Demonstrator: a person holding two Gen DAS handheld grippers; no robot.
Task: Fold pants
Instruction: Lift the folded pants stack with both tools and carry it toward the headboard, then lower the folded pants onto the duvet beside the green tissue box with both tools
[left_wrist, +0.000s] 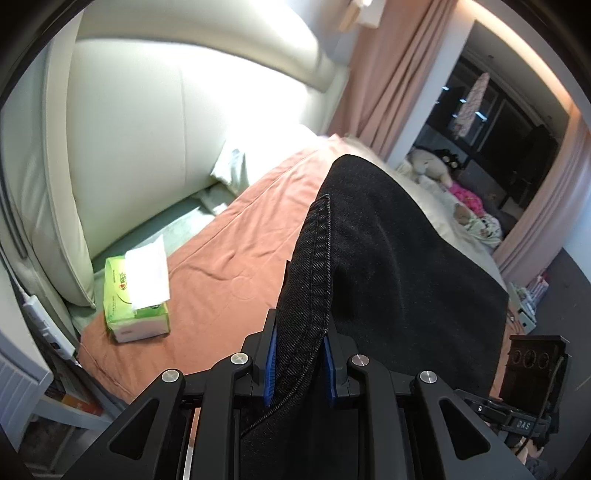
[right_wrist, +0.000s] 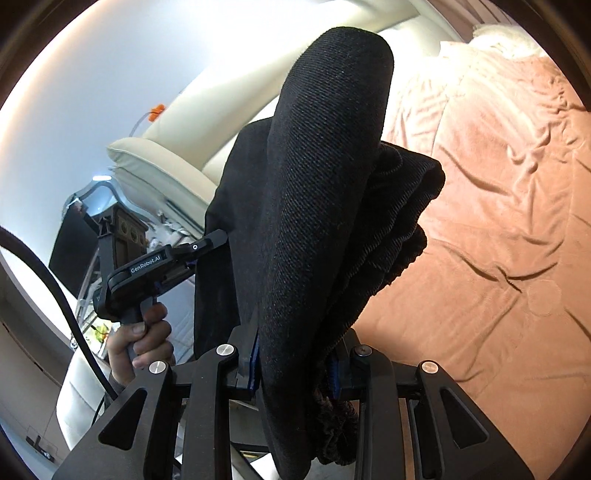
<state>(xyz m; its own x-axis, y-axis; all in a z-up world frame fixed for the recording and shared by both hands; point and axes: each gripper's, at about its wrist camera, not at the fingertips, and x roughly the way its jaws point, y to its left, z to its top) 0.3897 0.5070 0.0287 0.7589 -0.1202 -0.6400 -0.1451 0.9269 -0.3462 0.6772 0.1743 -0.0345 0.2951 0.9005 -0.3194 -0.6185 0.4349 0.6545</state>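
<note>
Pants (left_wrist: 388, 236) hang lifted above the bed (left_wrist: 221, 236), black denim pinched in both the left gripper (left_wrist: 300, 365) and the right gripper (right_wrist: 293, 373). Judging by this, the carry step is in hand; next comes laying them flat. Open sheet lies right and far; a tissue pack (left_wrist: 136, 299) sits near the left edge.

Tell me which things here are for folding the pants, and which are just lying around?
For the job:
- black denim pants
- left gripper, shut on a stitched edge
- right gripper, shut on bunched cloth
- peach-coloured bed sheet, the place to lay them

Just lying about:
- green tissue pack
- white pillow
- beige stuffed toy
- pink curtain
</note>
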